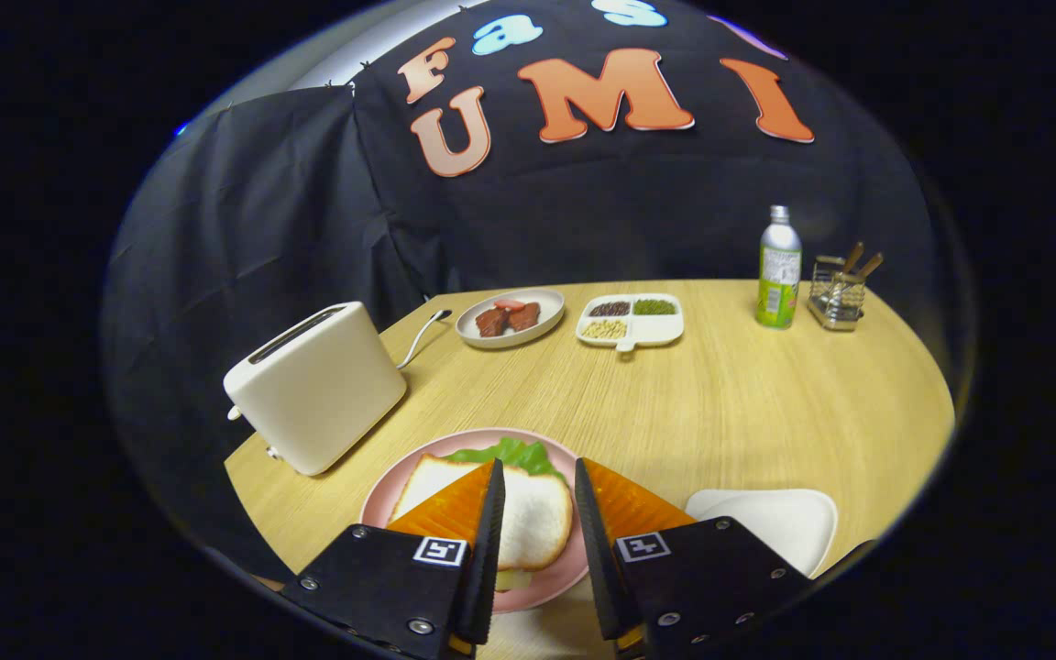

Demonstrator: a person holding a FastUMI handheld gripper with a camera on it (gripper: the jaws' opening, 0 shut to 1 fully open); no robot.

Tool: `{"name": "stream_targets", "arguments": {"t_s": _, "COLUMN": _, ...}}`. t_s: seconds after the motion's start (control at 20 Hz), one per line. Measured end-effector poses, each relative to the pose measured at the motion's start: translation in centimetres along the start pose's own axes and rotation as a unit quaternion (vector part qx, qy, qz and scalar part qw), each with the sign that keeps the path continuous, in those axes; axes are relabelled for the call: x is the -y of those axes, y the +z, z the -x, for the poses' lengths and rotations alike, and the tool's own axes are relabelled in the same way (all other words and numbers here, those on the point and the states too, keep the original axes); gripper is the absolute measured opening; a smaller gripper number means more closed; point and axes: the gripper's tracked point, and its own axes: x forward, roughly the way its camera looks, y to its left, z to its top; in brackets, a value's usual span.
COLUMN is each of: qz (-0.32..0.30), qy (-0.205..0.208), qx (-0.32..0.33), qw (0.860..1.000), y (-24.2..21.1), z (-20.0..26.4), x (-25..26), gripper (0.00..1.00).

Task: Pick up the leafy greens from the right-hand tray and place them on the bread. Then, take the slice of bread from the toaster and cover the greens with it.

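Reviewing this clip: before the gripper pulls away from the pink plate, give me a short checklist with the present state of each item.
1. Top bread slice lies on the pink plate: ok.
2. Leafy greens sit under the slice, peeking out at its far edge: ok.
3. Gripper fingers are apart, holding nothing: ok.
4. Toaster slot looks empty: ok.
5. White tray, beside the plate, holds no greens: ok.
6. Bottom bread squarely under the top slice: cannot tell, mostly hidden.
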Motion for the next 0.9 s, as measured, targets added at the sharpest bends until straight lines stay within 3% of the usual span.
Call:
{"name": "stream_targets", "arguments": {"t_s": 0.2, "qz": 0.020, "qy": -0.049, "qx": 0.109, "qw": 0.993, "y": 5.9, "z": 2.1, "x": 2.1, "gripper": 0.55}}
{"name": "stream_targets", "arguments": {"t_s": 0.55, "qz": 0.069, "qy": -0.135, "qx": 0.250, "qw": 0.956, "y": 13.4, "z": 7.3, "x": 4.1, "gripper": 0.60}}
{"name": "stream_targets", "arguments": {"t_s": 0.8, "qz": 0.078, "qy": -0.142, "qx": 0.289, "qw": 0.944, "y": 15.1, "z": 8.9, "x": 4.1, "gripper": 0.85}}
{"name": "stream_targets", "arguments": {"t_s": 0.9, "qz": 0.088, "qy": -0.147, "qx": 0.295, "qw": 0.940, "y": 15.5, "z": 9.3, "x": 4.3, "gripper": 0.89}}
